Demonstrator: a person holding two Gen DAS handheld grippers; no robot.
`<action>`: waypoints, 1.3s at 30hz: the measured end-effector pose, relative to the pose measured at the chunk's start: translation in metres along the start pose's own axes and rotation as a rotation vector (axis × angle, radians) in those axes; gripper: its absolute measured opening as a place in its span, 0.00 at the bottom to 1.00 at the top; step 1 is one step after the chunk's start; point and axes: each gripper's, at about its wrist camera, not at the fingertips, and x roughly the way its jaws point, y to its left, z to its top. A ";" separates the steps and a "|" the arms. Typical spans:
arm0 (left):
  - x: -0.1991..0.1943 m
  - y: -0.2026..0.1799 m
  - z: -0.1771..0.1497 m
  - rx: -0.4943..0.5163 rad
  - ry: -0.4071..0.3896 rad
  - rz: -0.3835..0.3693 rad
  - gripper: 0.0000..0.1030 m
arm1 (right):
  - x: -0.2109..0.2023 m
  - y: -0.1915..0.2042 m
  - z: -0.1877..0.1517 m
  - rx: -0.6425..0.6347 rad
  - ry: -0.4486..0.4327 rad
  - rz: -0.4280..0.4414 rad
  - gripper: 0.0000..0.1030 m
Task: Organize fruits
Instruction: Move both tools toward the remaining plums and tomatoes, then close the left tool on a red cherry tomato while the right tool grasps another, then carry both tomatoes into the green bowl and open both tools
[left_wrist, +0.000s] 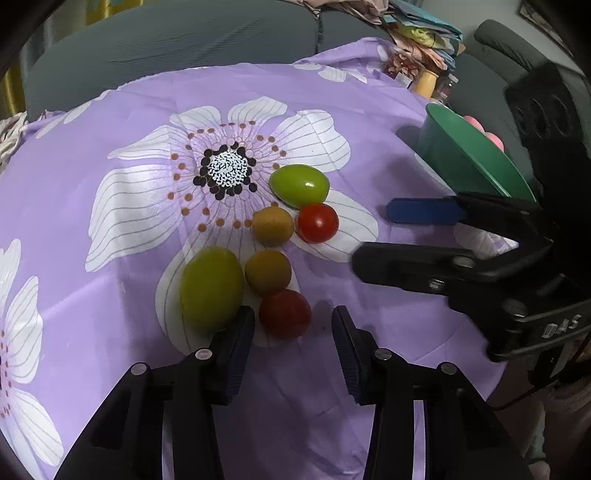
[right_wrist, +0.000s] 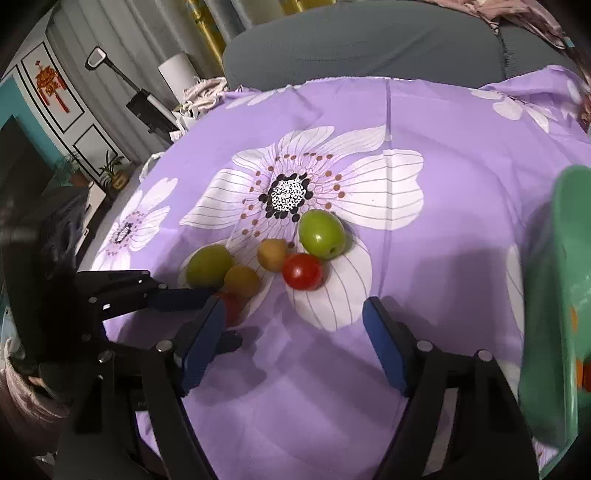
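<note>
Both the left hand-held gripper (left_wrist: 293, 332) and right hand-held gripper (right_wrist: 293, 325) gape empty; the near tomato (left_wrist: 284, 314) looks soft, slippery—pinch gently across its middle.

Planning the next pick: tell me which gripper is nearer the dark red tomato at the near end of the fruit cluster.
Left. The left gripper is open, its fingertips flanking the dark red tomato. The right gripper is also open but stands off to the tomato's right, nearer the green bowl.

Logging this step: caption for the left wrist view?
Open left gripper nears a red tomato among six fruits on purple floral cloth; green bowl waits right.
</note>
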 end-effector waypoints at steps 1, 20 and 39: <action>0.000 0.000 0.000 0.001 0.000 -0.001 0.41 | 0.003 0.000 0.002 -0.001 0.009 -0.004 0.73; 0.000 0.011 -0.001 0.005 -0.025 -0.044 0.26 | 0.044 -0.004 0.029 -0.039 0.114 -0.042 0.34; -0.024 0.003 -0.013 -0.032 -0.071 -0.080 0.26 | -0.018 -0.006 -0.024 0.056 -0.045 0.012 0.28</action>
